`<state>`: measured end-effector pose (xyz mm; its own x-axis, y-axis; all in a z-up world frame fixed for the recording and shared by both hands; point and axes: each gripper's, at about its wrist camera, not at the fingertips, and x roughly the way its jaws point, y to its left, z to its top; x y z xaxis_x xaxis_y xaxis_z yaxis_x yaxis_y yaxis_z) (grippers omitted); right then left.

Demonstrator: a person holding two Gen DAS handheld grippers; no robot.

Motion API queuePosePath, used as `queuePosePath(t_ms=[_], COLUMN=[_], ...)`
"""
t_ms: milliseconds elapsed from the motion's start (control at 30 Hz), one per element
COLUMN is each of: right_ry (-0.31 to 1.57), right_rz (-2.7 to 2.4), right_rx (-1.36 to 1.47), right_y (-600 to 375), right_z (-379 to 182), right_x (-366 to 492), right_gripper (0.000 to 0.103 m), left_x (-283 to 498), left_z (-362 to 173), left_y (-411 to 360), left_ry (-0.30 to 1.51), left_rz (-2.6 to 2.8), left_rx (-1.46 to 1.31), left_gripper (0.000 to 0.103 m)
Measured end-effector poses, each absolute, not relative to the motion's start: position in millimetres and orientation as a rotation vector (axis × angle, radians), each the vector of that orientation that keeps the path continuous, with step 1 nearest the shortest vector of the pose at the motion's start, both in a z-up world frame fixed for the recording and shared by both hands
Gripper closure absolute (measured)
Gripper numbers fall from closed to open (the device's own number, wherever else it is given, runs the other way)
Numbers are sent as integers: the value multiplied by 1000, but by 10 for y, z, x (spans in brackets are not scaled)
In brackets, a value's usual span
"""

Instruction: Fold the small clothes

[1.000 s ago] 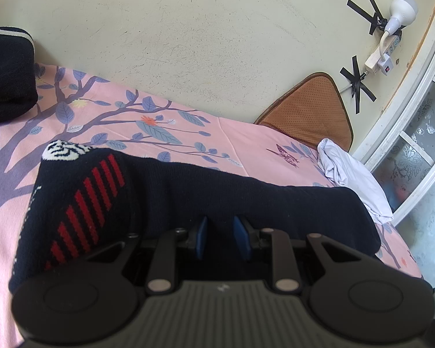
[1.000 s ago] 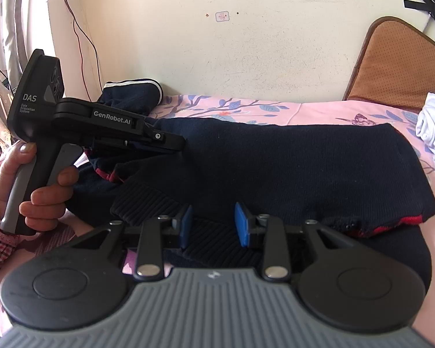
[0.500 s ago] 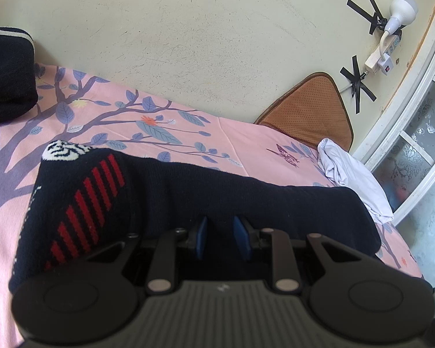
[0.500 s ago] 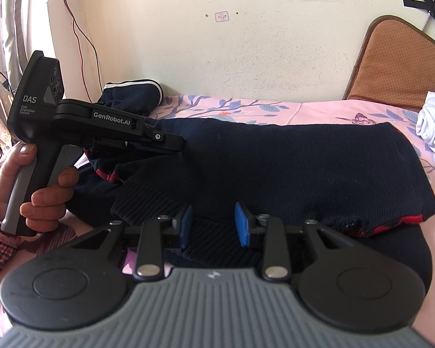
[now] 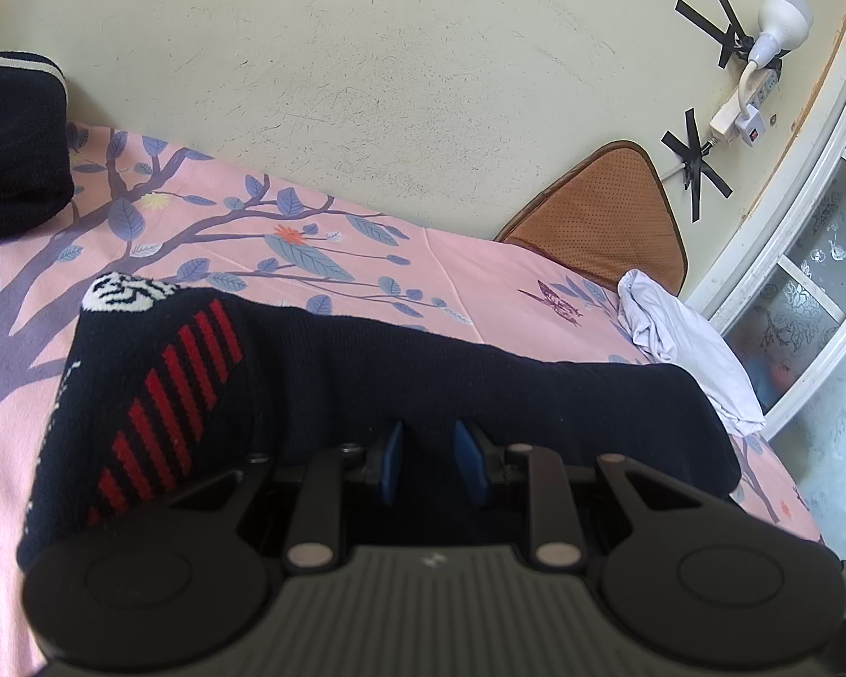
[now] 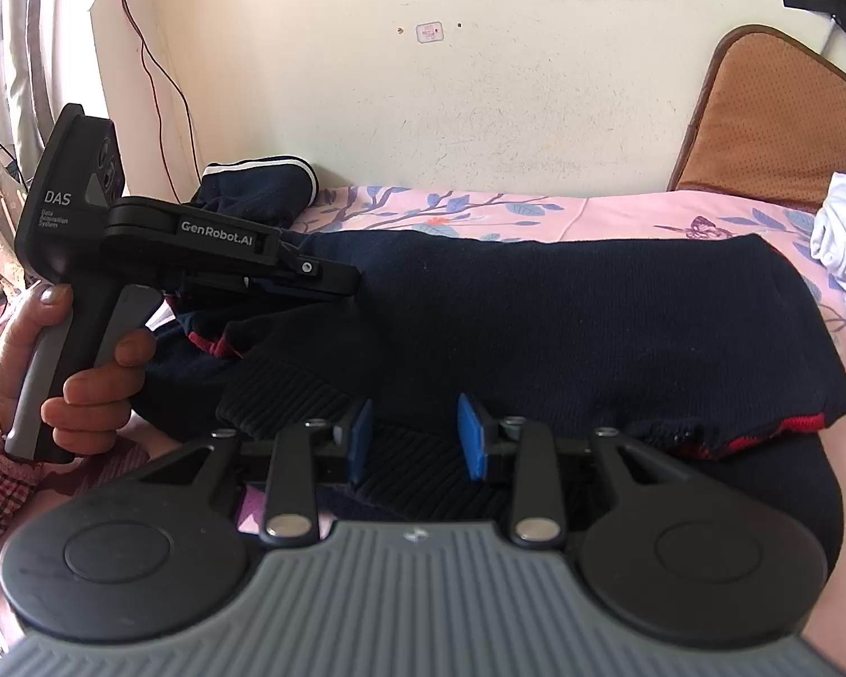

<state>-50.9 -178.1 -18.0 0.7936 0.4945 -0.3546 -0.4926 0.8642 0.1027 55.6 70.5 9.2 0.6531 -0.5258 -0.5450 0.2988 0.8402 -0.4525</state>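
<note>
A navy knitted sweater with red stripes and a white patch lies folded on the pink floral bedsheet; it also shows in the right wrist view. My left gripper sits low over the sweater's near edge, its blue pads a small gap apart with nothing visibly pinched. In the right wrist view the left gripper rests on the sweater's left side. My right gripper is open over the ribbed hem.
A folded navy garment with a white stripe lies at the far left by the wall. A white cloth and a brown cushion are at the right. A window frame borders the bed's right side.
</note>
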Motion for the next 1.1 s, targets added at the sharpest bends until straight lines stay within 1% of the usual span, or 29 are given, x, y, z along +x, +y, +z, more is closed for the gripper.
queuePosePath(t_ms=[967, 1033, 1100], right_ry=[387, 388, 387], right_rz=[538, 544, 569], right_rx=[29, 54, 137], right_y=[-1794, -1840, -1979], right_z=[-181, -164, -138], right_x=[-501, -516, -564], right_gripper=[65, 65, 65], left_x=[555, 554, 552], left_z=[87, 89, 90], left_y=[694, 692, 688], left_ry=[719, 718, 718], left_rz=[-477, -478, -477], left_rx=[-337, -335, -336], left_gripper=[80, 80, 80])
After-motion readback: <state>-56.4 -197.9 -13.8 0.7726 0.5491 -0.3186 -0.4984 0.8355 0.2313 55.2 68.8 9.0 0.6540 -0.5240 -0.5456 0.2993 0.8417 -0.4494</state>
